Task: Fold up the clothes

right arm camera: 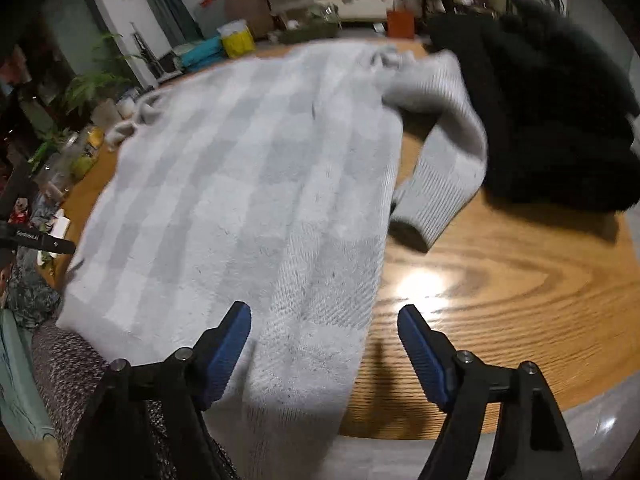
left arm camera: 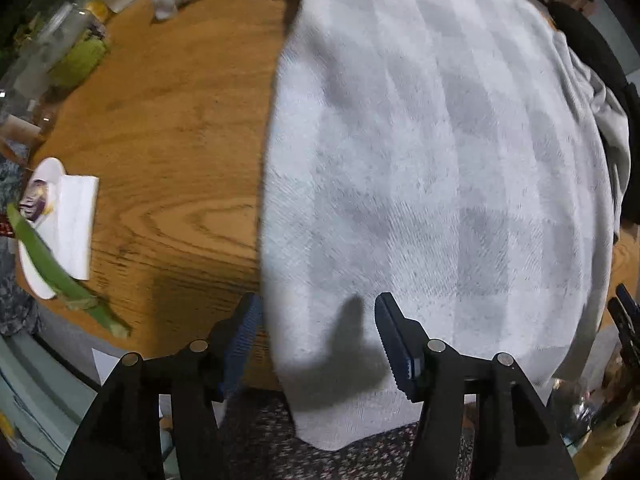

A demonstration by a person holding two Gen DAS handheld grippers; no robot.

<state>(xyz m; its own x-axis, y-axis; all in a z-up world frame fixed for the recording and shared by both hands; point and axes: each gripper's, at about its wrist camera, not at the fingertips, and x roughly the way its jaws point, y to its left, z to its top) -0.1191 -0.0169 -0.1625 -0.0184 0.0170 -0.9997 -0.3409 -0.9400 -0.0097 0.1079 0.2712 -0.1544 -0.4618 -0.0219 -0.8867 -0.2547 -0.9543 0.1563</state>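
A pale grey checked sweater lies spread flat on the round wooden table, its hem hanging over the near edge. My left gripper is open, its blue pads straddling the sweater's lower left corner without closing on it. In the right wrist view the same sweater fills the left half, one sleeve bent back on the wood beside it. My right gripper is open over the sweater's lower right corner. The right gripper also shows at the left wrist view's right edge.
A black fluffy garment sits at the table's far right. A white plate with a napkin and a green stalk lies at the left rim, jars behind it. Patterned carpet lies below the near edge.
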